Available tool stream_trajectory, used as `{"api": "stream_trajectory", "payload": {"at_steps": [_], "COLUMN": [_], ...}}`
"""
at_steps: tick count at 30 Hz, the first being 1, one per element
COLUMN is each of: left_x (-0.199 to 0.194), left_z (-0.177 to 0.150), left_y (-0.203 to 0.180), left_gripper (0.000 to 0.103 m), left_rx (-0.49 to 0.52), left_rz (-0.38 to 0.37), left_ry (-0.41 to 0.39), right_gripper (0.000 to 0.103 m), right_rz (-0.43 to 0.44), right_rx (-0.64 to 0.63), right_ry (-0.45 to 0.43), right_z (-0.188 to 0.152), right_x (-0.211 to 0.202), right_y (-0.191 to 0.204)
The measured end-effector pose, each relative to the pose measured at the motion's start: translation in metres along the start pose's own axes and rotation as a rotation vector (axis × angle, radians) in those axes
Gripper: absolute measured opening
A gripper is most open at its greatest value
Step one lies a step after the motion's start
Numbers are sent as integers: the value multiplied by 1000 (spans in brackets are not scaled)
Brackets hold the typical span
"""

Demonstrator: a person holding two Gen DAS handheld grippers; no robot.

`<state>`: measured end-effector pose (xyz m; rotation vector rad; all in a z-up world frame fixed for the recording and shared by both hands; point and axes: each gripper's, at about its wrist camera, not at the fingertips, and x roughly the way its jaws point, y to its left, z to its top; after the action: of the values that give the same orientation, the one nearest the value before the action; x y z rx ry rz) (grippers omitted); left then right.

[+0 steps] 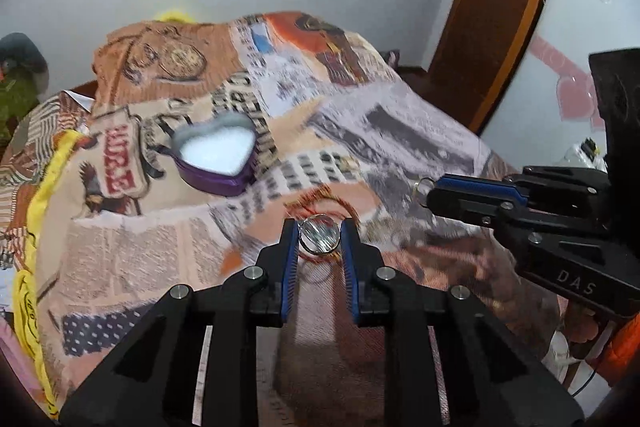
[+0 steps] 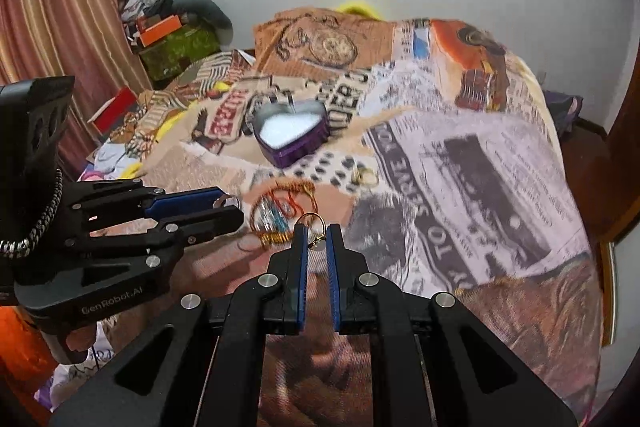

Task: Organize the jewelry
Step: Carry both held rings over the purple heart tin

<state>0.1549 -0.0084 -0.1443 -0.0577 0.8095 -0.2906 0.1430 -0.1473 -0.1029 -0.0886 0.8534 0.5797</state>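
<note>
left gripper [image 1: 320, 237]: jaws clamp silver ring [image 1: 320, 235] | right gripper [image 2: 316, 237]: jaws pinch gold ring [image 2: 313, 223] | heart box [image 2: 291, 135]: open, white lining, ahead of both jaws on bed [image 2: 480, 167] | bangles [image 2: 280, 217]: left of right jaws

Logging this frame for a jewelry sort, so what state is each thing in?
Purple heart-shaped box: open, white lining showing.
Left gripper: jaws shut on silver ring.
Right gripper: jaws shut on small gold ring.
Red and gold bangles: loose on patterned blanket.
</note>
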Motion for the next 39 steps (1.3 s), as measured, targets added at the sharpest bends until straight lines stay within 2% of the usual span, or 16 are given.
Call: {"api": "stream_trajectory", "payload": {"at_steps": [12, 24, 31, 39], "left_x": [-37, -24, 5, 60], "left_z": [32, 61, 73, 75], "left_y": [40, 85, 106, 126], "left_gripper": [20, 20, 20, 20], "left_rx": [-41, -54, -76, -107], "left_rz": [97, 163, 133, 66], "left_ry": [-154, -190, -156, -31], "right_gripper": [8, 8, 8, 8], "right_rz": [-8, -18, -13, 18], "right_rx": [-49, -85, -97, -78], "right_ry": [-102, -176, -141, -15], "right_z": [45, 92, 107, 119], "right_x": [-10, 4, 40, 98], "right_y": [21, 33, 33, 24]}}
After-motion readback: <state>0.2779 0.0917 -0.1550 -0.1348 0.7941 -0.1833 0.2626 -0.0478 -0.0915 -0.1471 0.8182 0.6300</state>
